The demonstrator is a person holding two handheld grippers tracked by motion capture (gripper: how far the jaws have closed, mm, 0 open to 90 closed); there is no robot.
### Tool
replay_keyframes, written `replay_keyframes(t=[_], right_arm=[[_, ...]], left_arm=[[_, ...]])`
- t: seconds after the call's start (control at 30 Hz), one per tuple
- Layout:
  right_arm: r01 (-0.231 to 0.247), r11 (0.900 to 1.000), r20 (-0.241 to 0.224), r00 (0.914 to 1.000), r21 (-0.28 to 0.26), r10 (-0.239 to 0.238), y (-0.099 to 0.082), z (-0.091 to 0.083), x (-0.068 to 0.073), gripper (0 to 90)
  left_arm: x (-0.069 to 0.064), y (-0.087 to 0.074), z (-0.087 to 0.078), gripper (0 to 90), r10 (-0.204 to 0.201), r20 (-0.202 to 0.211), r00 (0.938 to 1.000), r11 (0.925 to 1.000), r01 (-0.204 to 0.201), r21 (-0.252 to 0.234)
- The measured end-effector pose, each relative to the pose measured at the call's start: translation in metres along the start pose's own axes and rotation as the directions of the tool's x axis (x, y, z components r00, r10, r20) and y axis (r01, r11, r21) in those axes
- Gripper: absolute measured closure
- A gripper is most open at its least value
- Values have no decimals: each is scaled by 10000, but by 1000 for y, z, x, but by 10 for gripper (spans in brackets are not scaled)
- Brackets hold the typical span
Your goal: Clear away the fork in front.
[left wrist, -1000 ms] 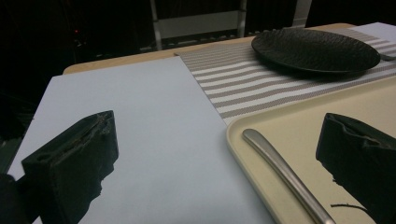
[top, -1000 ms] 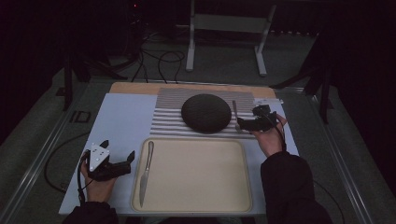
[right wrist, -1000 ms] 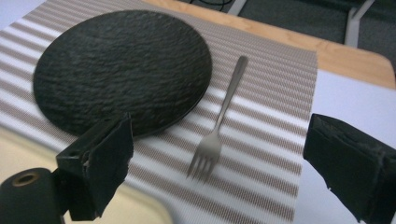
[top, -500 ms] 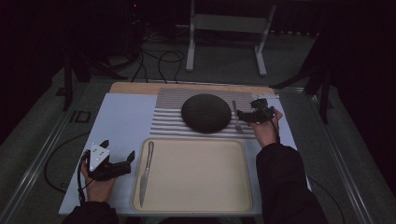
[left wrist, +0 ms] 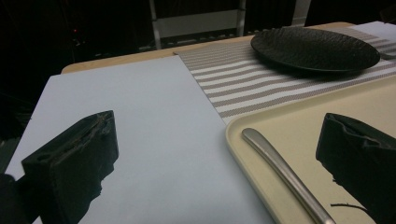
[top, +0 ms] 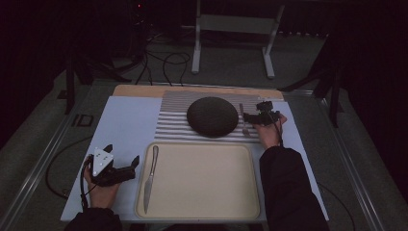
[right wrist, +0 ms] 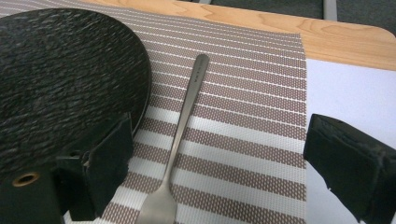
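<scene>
Right gripper [top: 246, 117] wide over fork [right wrist: 180, 131]

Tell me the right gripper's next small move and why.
Probably lower the right gripper and close on the fork. Its fingers are open on either side of the fork handle, which lies flat on the striped mat beside the plate.

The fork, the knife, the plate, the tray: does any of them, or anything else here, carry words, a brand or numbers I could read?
No readable text anywhere.
Fork: bare handle, no stamp to be seen.
Knife: plain handle.
Black plate: only a rough texture.
Tray and striped mat: no print.
Grey plate on the left gripper: small dark dots, no letters.
</scene>
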State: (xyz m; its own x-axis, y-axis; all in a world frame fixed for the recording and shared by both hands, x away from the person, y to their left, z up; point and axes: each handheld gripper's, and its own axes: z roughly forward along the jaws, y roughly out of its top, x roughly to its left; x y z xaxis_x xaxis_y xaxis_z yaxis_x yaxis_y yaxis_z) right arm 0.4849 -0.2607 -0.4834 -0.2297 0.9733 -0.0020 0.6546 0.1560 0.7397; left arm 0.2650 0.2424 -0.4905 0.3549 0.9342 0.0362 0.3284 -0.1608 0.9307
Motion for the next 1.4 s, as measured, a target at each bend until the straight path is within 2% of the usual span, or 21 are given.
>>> replay_keyframes(t=[0.2,0.43,0.53,0.67,0.97,1.07,1.17,1.27,1.33,1.4], right_arm=[[255,9994,120,9996,226,-258,-3,14,8,112],[527,9972,350,9979,533,-546,-8,27,13,197],[546,9957,425,9974,743,-578,-10,31,12,274],[500,9941,278,9982,960,-529,-13,35,12,368],[846,9914,-76,9964,1001,-842,-14,38,21,612],[760,9915,-207,9970,1059,-742,-14,38,22,686],[421,9925,-258,9989,1146,-394,-13,37,24,741],[-63,9926,-123,9999,1209,79,-14,37,22,836],[-523,9918,-265,9981,1166,557,-15,36,18,842],[-500,9911,-279,9982,1234,538,-15,35,17,850]], left_arm=[[0,0,0,0,12,5,10000,10000,-12,8],[0,0,0,0,-2,-4,10000,10000,2,19],[0,0,0,0,-1,-12,10000,10000,1,28],[1,0,-1,0,-32,-24,10000,10000,33,27],[1,0,0,0,-23,-23,10000,10000,23,48],[0,0,0,0,-16,-9,10000,10000,16,53],[0,0,-1,0,-21,-15,10000,10000,21,54],[0,0,-1,0,-6,-12,10000,10000,6,52],[0,0,-1,0,-11,-27,10000,10000,11,60],[0,0,-1,0,-8,-29,10000,10000,8,82]])
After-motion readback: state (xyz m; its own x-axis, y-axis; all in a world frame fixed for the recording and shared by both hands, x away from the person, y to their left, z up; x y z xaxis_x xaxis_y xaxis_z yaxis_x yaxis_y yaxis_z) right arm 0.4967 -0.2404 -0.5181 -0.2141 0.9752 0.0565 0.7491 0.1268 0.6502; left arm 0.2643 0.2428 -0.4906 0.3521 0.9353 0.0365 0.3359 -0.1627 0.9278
